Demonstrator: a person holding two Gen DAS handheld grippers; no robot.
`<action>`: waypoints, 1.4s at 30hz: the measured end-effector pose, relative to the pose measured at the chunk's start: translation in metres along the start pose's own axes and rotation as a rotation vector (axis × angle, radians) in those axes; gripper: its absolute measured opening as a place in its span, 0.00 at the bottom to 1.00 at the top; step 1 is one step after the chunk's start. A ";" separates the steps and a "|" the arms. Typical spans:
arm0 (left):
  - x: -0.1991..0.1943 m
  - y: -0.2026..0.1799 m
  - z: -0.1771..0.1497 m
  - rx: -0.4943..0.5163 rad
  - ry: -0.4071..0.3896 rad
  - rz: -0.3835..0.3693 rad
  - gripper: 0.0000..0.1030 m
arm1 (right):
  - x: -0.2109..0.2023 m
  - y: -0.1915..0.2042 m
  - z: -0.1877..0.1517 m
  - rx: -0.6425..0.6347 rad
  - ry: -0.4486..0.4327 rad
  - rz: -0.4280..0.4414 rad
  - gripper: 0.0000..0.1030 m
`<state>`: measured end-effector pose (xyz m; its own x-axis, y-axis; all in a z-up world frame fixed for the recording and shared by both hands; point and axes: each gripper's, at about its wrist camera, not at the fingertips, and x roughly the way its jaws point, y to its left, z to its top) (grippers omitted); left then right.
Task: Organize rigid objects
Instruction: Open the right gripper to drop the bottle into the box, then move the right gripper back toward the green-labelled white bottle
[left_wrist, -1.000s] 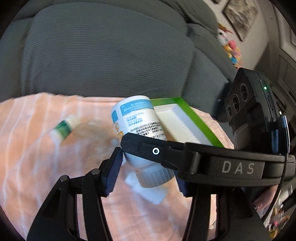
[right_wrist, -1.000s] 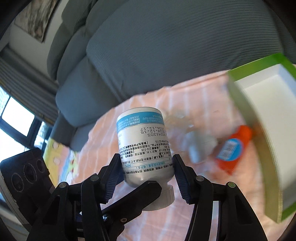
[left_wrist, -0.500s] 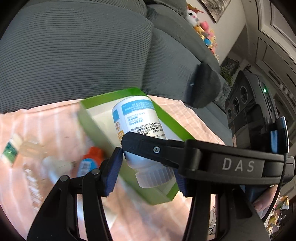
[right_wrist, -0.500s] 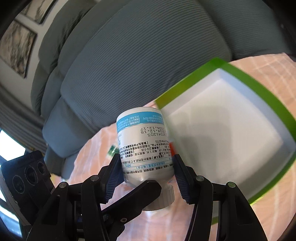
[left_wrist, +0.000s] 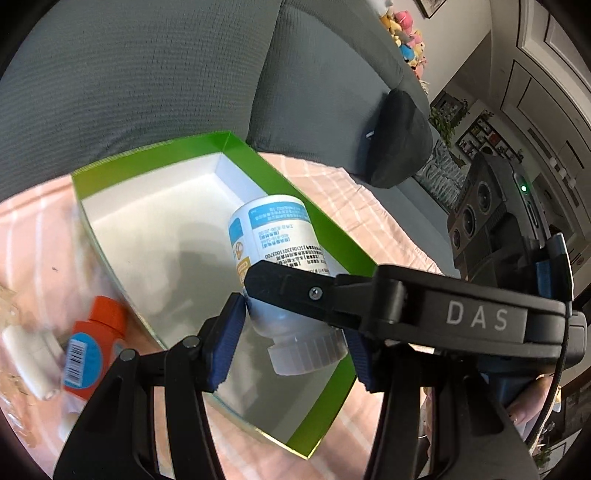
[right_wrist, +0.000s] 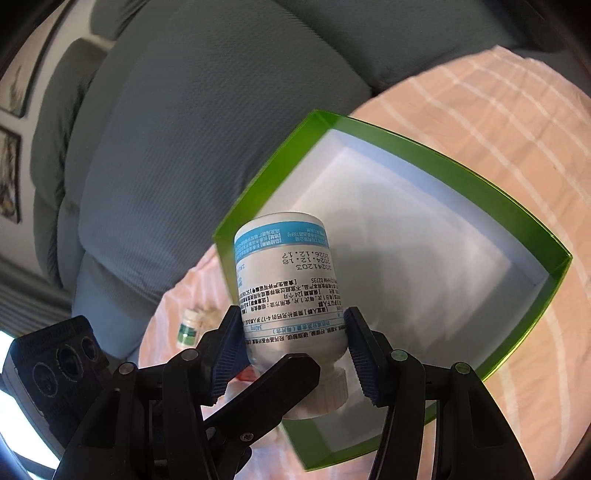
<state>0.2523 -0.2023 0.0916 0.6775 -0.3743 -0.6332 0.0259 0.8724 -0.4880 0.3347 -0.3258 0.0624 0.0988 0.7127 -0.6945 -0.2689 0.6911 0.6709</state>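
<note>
White pill bottle (right_wrist: 284, 295) clamped upside-down in both jaws above green box (left_wrist: 332, 236), orange bottle (left_wrist: 92, 350) beside box.

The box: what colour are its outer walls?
Bright green walls on the box, clearest in the right wrist view.
</note>
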 end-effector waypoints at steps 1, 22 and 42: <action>0.002 0.002 -0.001 -0.006 0.004 -0.003 0.49 | 0.002 -0.003 0.000 0.012 0.007 -0.007 0.57; -0.038 0.021 -0.028 -0.057 -0.036 0.129 0.82 | -0.024 0.005 -0.005 -0.053 -0.182 -0.297 0.65; -0.122 0.093 -0.096 -0.221 -0.046 0.502 0.82 | 0.022 0.024 -0.028 -0.305 -0.281 -0.672 0.65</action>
<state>0.1016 -0.1055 0.0654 0.5986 0.0889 -0.7961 -0.4604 0.8514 -0.2511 0.3040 -0.2969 0.0558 0.5606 0.1860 -0.8069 -0.3128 0.9498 0.0016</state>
